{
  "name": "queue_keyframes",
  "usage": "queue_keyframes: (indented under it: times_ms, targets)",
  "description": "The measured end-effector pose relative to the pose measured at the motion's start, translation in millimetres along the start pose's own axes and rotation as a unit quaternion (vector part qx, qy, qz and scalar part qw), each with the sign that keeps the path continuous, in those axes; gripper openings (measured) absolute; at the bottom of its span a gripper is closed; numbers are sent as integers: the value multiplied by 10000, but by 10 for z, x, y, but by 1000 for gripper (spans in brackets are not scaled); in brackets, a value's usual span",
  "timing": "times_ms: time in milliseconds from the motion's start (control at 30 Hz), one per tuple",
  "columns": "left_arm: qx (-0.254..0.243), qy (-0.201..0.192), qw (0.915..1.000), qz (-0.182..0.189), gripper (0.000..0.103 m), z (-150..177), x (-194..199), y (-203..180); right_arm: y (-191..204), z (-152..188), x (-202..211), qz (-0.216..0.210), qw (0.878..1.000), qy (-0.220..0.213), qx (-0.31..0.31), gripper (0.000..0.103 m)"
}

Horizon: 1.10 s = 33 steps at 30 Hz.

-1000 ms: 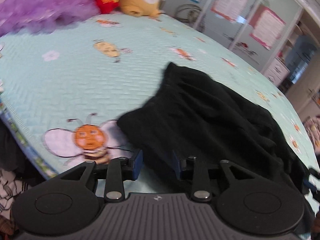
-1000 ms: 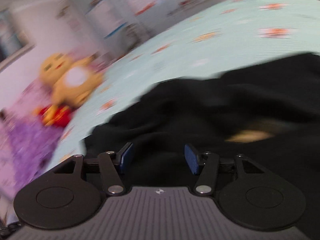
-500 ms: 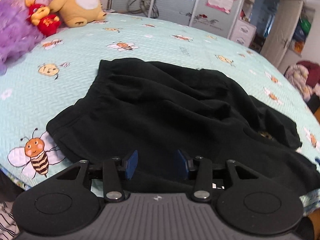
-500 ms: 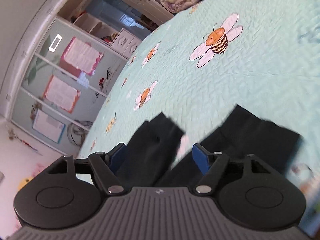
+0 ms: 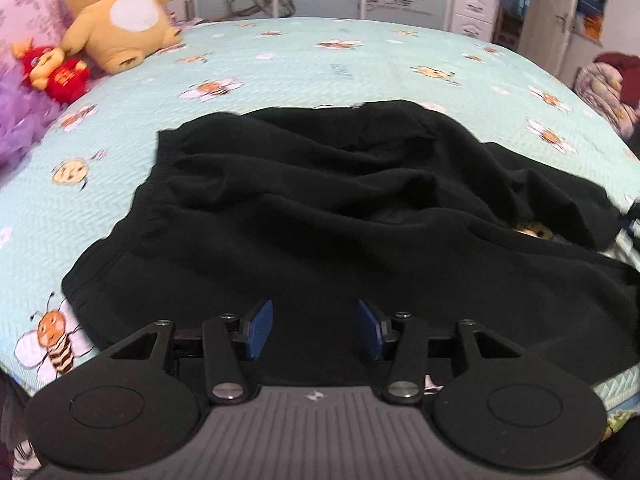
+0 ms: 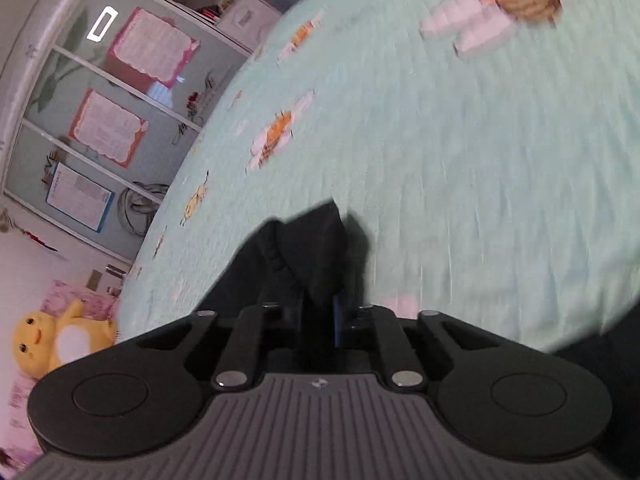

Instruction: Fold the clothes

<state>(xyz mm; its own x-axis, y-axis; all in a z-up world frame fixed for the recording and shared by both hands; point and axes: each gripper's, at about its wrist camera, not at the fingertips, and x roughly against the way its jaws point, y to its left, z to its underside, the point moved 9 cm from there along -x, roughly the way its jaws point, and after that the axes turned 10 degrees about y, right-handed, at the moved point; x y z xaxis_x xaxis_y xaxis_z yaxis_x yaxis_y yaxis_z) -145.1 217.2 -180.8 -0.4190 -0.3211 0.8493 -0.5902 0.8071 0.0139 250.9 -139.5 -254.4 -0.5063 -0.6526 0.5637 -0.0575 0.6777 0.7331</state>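
Left gripper (image 5: pixel 315 329) jaws apart over black garment (image 5: pixel 320 216), right gripper (image 6: pixel 318 312) clamped on garment's edge, bare bedspread (image 6: pixel 460 160) beyond

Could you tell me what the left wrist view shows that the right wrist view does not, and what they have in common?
Only the left wrist view shows the black garment spread crumpled across the bed, the red plush toy and the left gripper with its jaws apart above the cloth. Only the right wrist view shows the right gripper shut on a bunched fold of that garment, and the posters on the cabinet doors up close. Both show the bee-print bedspread and the yellow plush toy.
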Motion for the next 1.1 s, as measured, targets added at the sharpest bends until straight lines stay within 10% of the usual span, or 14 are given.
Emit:
queue_keyframes:
  times_ms: [167, 267, 467, 1100]
  targets:
    - [-102, -33, 9999, 63, 51, -43, 3, -127, -82, -814, 802, -134, 9920, -1249, 158, 12]
    - [-74, 22, 9998, 188, 51, -34, -44, -190, -327, -872, 795, 318, 9956, -832, 291, 27]
    - [-148, -26, 9996, 238, 52, 13, 16, -186, -619, -244, 1092, 240, 9965, -802, 20, 48]
    - [2227, 163, 9738, -426, 61, 464, -81, 1878, -877, 1300, 1935, 200, 9960, -125, -864, 53]
